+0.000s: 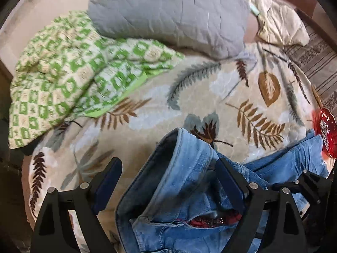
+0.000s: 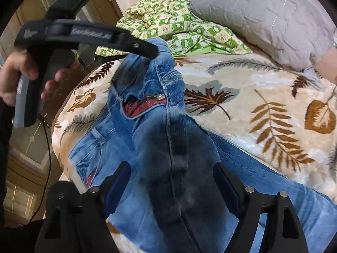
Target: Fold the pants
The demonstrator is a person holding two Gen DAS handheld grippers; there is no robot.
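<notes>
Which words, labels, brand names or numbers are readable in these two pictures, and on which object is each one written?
White lettering on the side of the left tool, seen from the right wrist view: too blurred to read with certainty.
A small white mark at the rear end of the same tool body: too blurred to read.
Jeans, leaf blanket, green checked quilt, grey pillow: no text visible.

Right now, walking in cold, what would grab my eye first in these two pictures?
Probably the blue jeans, rumpled across the middle of a leaf-patterned blanket, with red lining showing at the waist. Both black grippers hang over them, jaws wide: the left gripper and the right gripper. Behind lie a green-checked quilt and a grey pillow.
</notes>
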